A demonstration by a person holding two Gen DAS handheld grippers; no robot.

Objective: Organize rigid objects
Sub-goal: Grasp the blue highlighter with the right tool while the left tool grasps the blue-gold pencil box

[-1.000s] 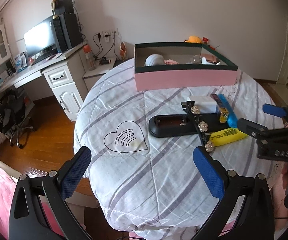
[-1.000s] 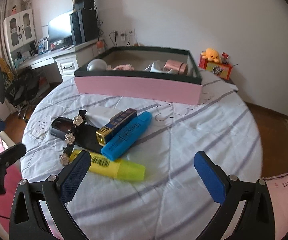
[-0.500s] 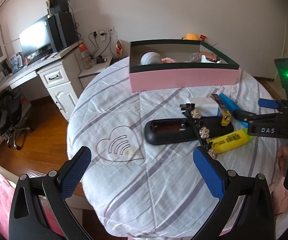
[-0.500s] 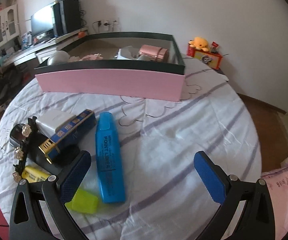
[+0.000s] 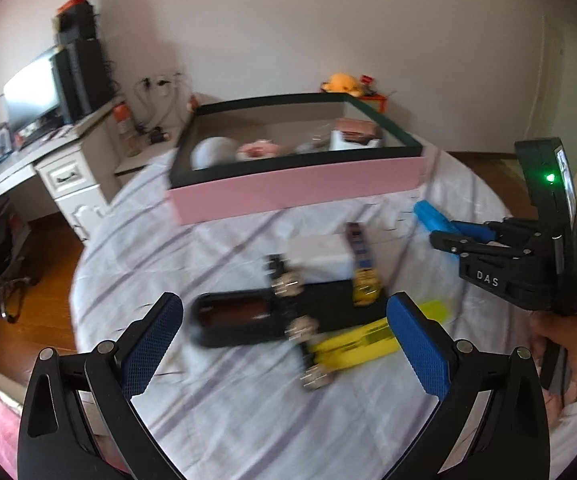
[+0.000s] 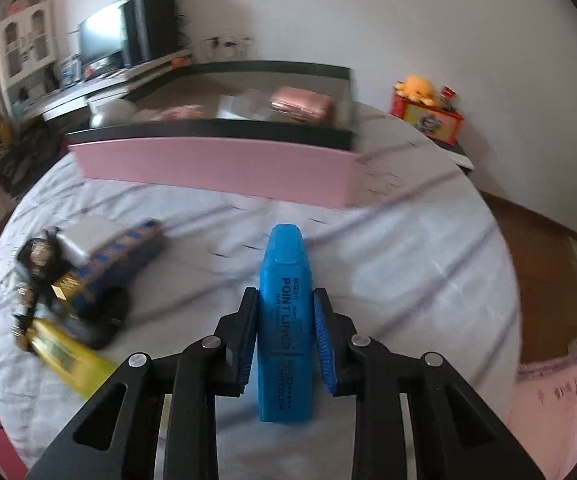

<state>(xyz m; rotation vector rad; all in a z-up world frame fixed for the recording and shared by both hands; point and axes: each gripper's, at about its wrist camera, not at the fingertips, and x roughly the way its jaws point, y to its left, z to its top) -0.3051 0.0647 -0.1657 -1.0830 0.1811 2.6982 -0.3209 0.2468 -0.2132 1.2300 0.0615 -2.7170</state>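
The pink box (image 6: 212, 168) lies at twelve o'clock from my right claw (image 6: 286, 344), which is clamped on the blue highlighter (image 6: 284, 332), its long axis pointing straight at the box. My left claw (image 5: 284, 352) gapes wide, empty.

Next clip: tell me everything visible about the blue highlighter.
The blue highlighter is a flat, glossy plastic marker with a tapered cap end and dark "POINT LINER" print along its body. The right gripper is shut on its middle, blue-padded fingers pressing both sides. It points toward the pink box, cap end forward, over the striped tablecloth.
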